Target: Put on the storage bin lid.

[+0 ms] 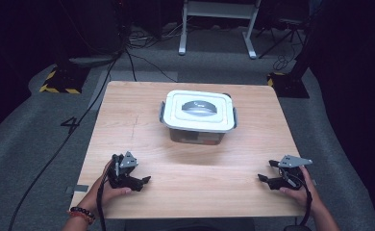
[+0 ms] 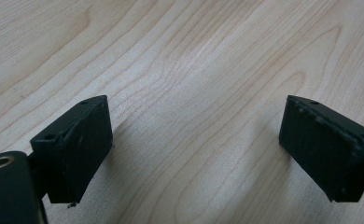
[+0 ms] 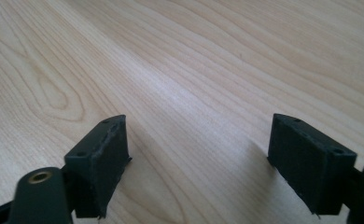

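From the high view, I see a white box (image 1: 198,117) with a grey handle on its lid. It sits on the desk (image 1: 128,130), a bit past the middle, on the far side from me. Grey clips hold the lid at its two short ends. Its long side runs left to right across the desk. My left gripper (image 1: 140,181) rests near the front left edge, and my right gripper (image 1: 265,179) rests near the front right edge. The box lies ahead of both and between them, well apart from each. I think both hands are about the same way off, so neither is clearly nearer. To get at the box, each hand would have to go forward and inward.

In the left gripper view, I see my two black jaws spread apart with nothing between them. Under them is bare pale wood.

In the right gripper view, my jaws are spread wide too, and nothing is pinched. Again there is just wood grain below.

I can't read any words on the box. On the floor to the left of the desk there is a mark (image 1: 69,123) that looks like the number 4.
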`<action>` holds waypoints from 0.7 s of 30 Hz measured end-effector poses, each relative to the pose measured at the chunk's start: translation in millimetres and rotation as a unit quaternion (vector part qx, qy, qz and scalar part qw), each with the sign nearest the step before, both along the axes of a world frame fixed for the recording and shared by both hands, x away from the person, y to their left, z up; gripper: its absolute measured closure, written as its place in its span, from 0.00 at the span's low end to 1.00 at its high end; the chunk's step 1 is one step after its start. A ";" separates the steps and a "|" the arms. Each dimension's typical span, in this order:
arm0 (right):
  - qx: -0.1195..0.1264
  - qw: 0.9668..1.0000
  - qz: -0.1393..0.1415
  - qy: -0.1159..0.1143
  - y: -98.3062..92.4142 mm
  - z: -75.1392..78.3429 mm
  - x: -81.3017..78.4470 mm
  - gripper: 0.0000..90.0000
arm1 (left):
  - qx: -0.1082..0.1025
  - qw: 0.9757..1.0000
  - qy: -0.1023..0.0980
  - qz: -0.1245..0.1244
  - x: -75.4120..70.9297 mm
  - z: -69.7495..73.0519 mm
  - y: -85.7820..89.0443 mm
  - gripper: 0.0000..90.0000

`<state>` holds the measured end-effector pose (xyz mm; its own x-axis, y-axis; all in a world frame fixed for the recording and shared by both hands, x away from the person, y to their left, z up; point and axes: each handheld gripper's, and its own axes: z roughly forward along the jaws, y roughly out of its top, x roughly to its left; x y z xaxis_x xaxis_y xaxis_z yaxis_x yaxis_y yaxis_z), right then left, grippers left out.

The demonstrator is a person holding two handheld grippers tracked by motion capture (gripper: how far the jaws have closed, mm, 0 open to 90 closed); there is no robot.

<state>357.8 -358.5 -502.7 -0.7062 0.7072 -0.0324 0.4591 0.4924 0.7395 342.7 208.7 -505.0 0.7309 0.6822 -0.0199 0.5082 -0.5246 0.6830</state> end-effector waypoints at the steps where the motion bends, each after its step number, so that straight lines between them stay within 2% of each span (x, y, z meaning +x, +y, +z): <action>1: 0.000 1.000 0.000 0.000 0.0 0.0 0.0 0.22 | 0.000 1.000 0.000 0.000 0.0 0.0 0.0 0.11; 2: 0.008 1.000 -0.007 0.005 -1.7 -0.9 -2.2 0.21 | 0.001 1.000 -0.001 -0.001 0.3 0.1 0.1 0.11; 8: 0.008 0.999 -0.033 0.009 -3.8 -1.3 -7.0 0.19 | -0.001 1.000 0.002 -0.003 0.8 -0.1 -0.6 0.11; 21: 0.008 0.999 -0.035 0.009 -3.9 -1.4 -7.4 0.19 | 0.002 1.000 0.000 -0.004 0.6 0.1 -0.4 0.11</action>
<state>350.4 -362.4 -504.1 -0.6561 0.7546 -0.0081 0.5048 0.4468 0.7387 343.4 208.3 -504.9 0.7360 0.6768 -0.0171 0.5046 -0.5314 0.6804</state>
